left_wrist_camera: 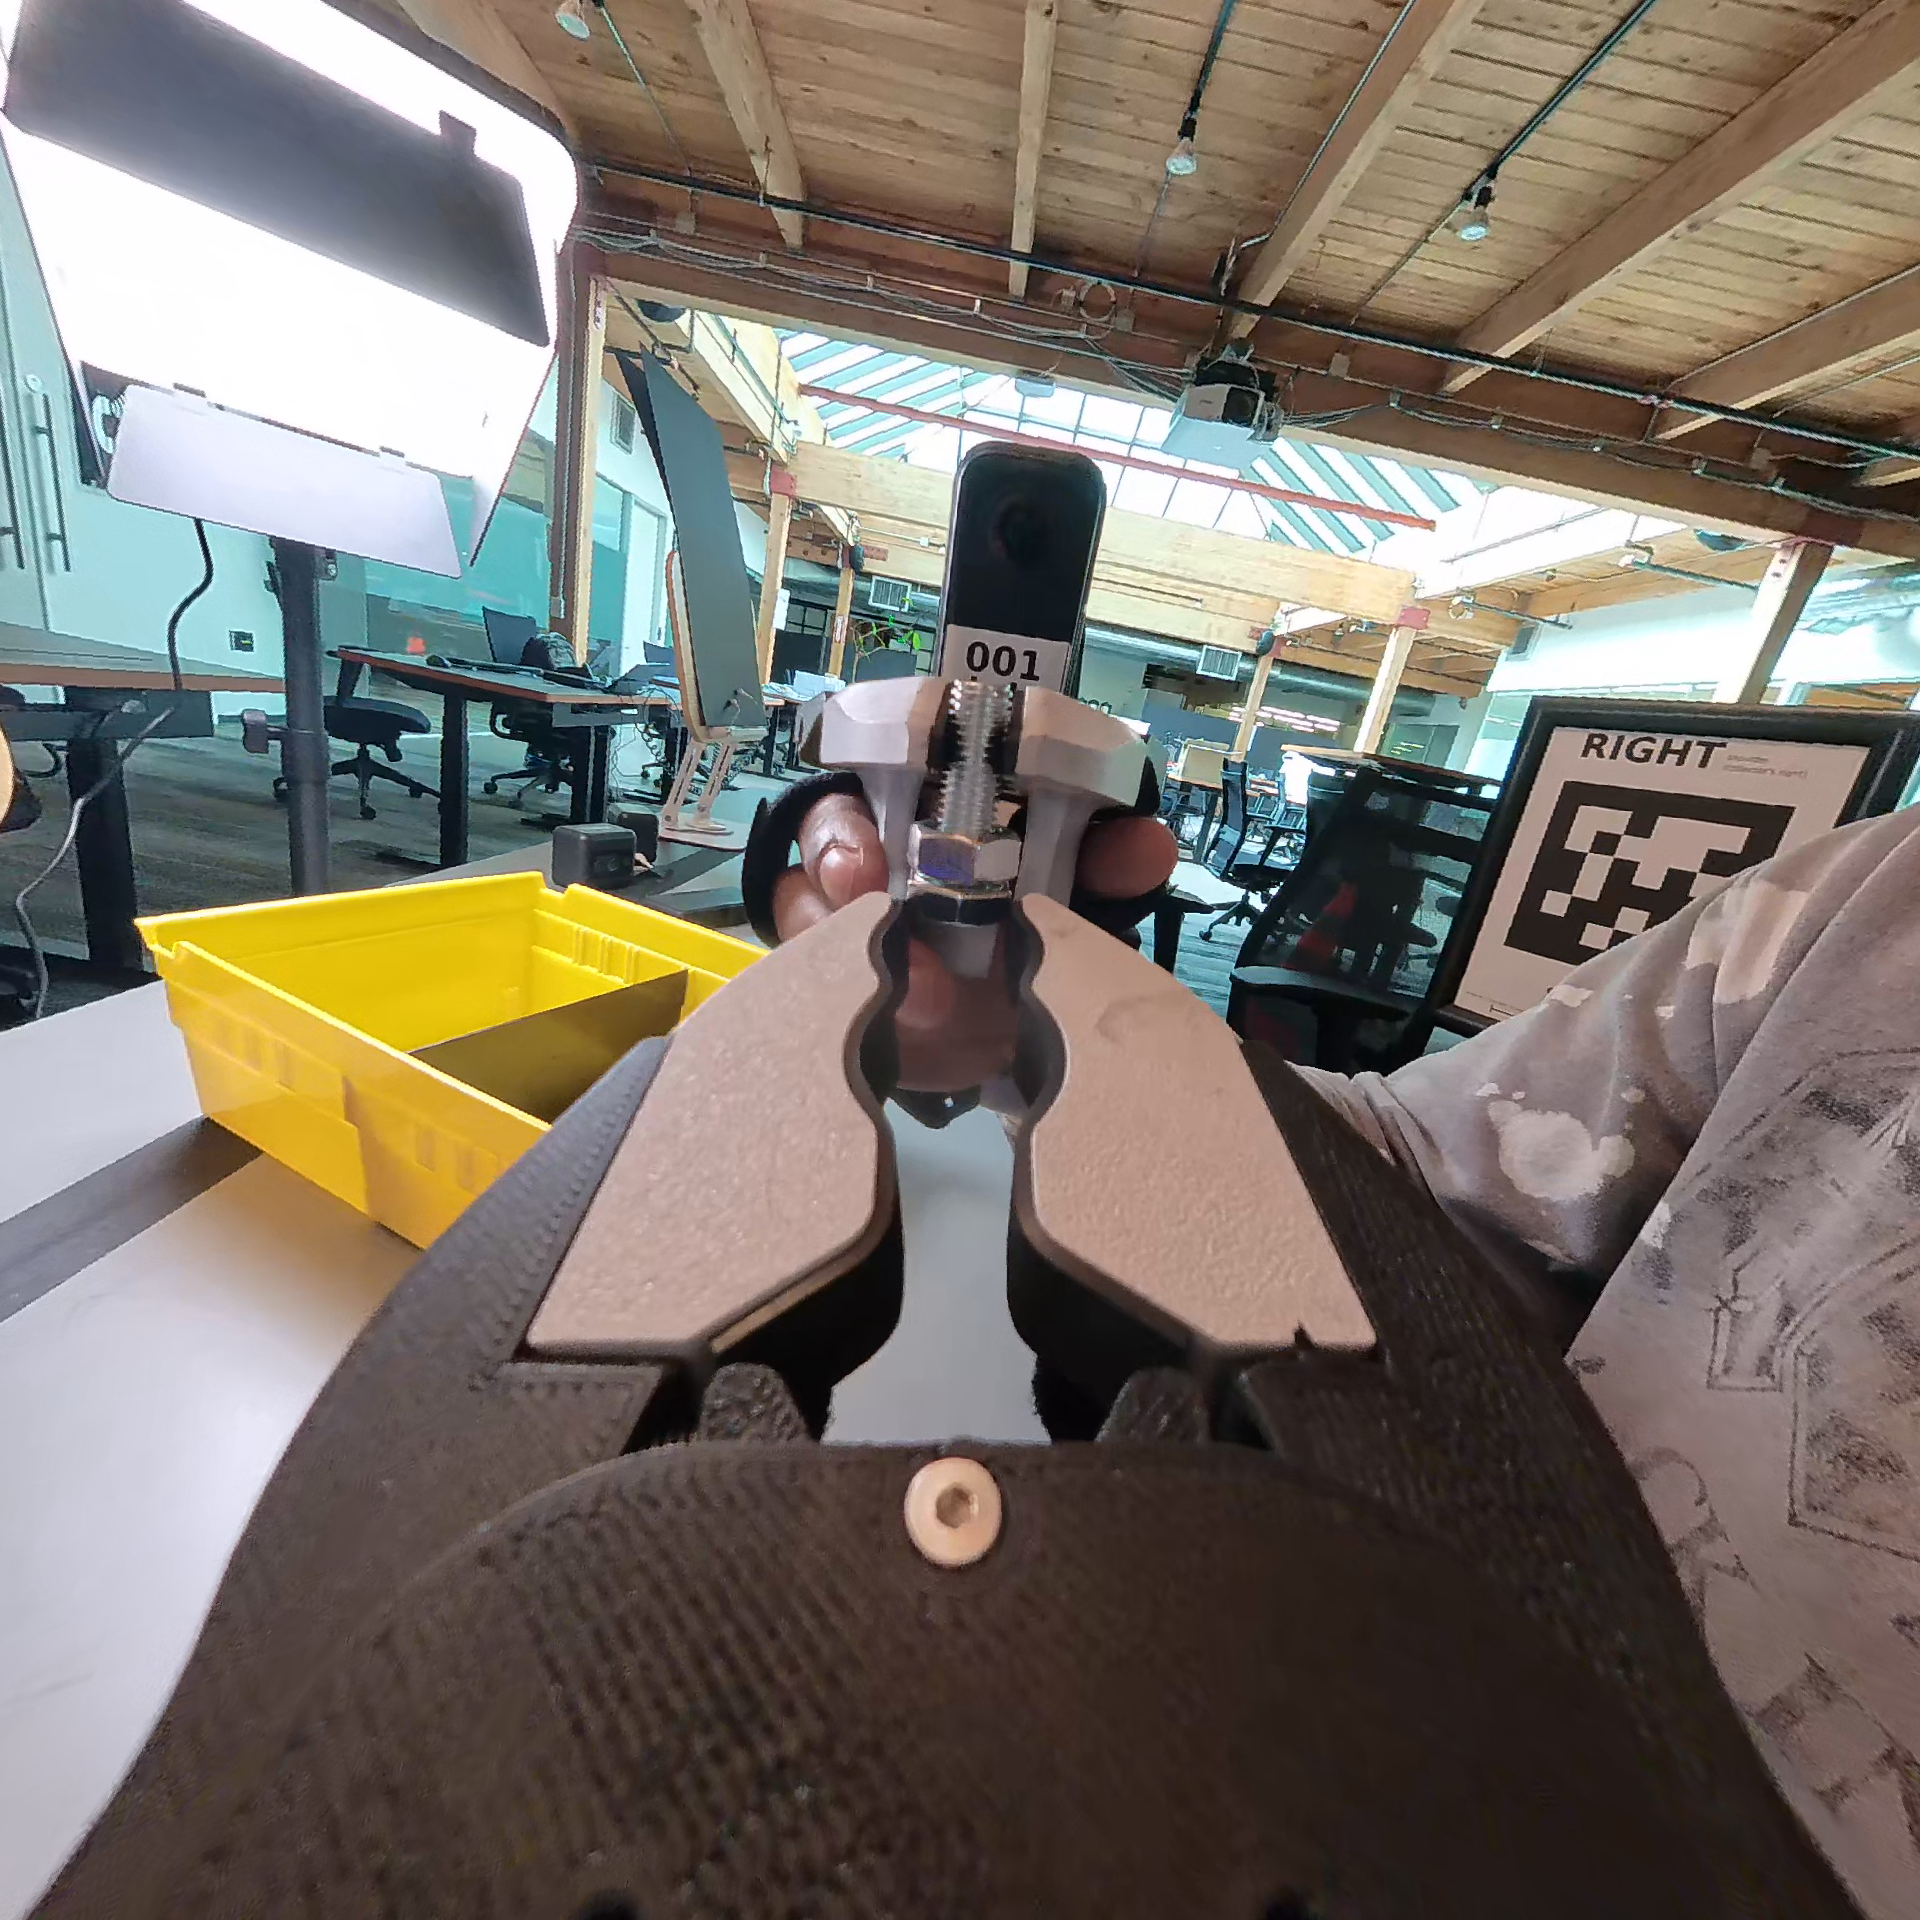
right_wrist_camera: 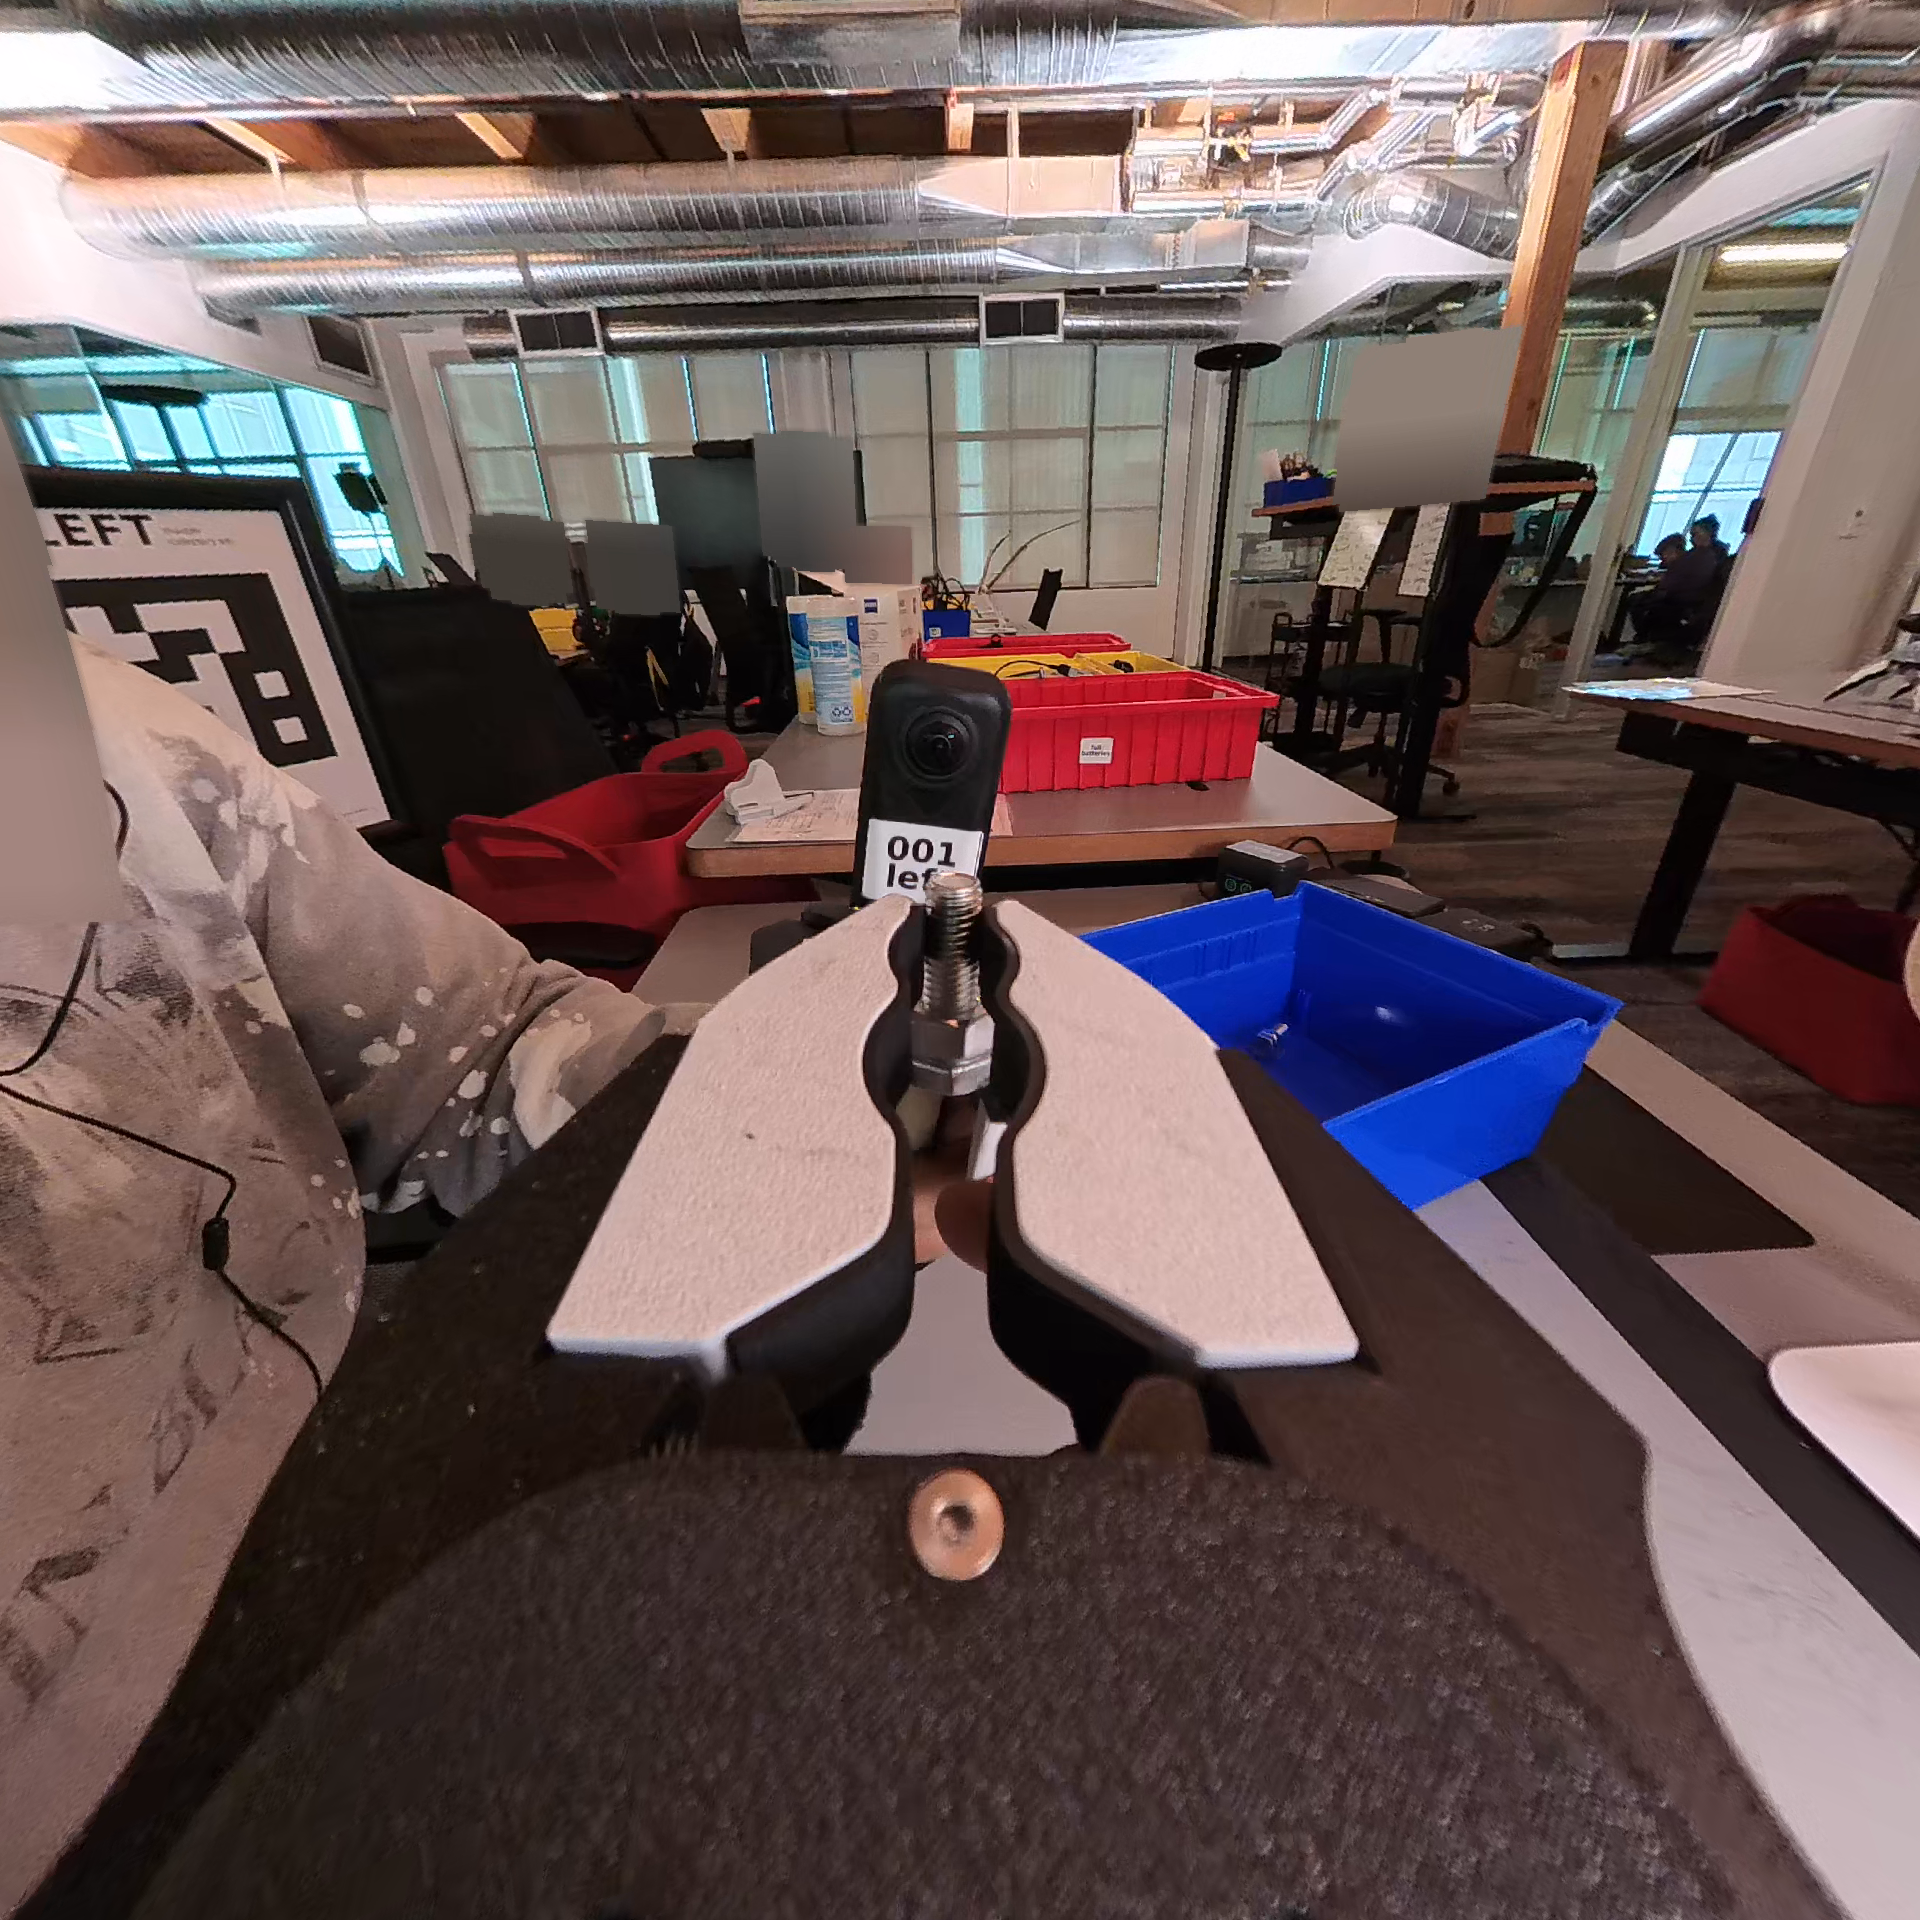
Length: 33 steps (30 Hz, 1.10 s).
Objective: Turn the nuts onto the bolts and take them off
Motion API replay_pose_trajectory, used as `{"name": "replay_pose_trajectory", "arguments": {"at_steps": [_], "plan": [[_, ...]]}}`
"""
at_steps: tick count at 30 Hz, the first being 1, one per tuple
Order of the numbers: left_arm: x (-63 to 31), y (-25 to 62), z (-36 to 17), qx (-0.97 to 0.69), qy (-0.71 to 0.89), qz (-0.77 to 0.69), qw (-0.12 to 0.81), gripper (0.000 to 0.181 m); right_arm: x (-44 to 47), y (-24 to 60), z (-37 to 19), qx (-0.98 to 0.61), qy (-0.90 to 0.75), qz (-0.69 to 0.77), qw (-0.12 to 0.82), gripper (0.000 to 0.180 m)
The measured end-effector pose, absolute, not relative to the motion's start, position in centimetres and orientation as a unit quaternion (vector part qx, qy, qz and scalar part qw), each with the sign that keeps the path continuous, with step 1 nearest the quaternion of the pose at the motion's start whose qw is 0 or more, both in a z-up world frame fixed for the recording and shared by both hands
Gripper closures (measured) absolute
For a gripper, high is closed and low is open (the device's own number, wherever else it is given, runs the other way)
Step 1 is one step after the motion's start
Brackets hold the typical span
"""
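In the left wrist view, the left gripper [left_wrist_camera: 951,920] had its fingers clenched on the lower end of the bolt [left_wrist_camera: 968,764], just under the nut [left_wrist_camera: 956,862]. The right gripper [left_wrist_camera: 971,727] faced it, pinching the threaded shaft above the nut. A yellow bin [left_wrist_camera: 312,1013] sat on the counter [left_wrist_camera: 125,1403] to the left.

In the right wrist view, the right gripper [right_wrist_camera: 954,935] grasped the upright bolt [right_wrist_camera: 951,961], with the nut [right_wrist_camera: 951,1044] below between its fingers. A blue bin [right_wrist_camera: 1455,1081] stood to the right.
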<state>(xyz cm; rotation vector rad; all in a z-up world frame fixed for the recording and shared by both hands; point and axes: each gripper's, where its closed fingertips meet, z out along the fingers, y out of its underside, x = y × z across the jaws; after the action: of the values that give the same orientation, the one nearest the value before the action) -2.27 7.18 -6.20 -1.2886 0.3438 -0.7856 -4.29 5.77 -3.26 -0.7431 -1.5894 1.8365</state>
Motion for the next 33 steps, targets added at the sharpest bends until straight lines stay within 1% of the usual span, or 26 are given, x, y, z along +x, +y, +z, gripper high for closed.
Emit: {"name": "replay_pose_trajectory", "arguments": {"at_steps": [5,25,33], "plan": [[-2.5,7.2,-6.0,-0.573,0.14,-0.365,0.72,0.161,-4.5,5.9,-3.4,-0.282,-0.597,0.689,0.299,0.17],[-2.3,7.1,-5.9,-0.569,0.146,-0.356,0.726,0.162,-4.6,5.5,-3.3,-0.276,-0.584,0.704,0.294,0.17],[-2.4,6.8,-5.3,-0.559,0.145,-0.358,0.734,0.162,-4.3,5.4,-2.6,-0.259,-0.569,0.718,0.305,0.17]]}}
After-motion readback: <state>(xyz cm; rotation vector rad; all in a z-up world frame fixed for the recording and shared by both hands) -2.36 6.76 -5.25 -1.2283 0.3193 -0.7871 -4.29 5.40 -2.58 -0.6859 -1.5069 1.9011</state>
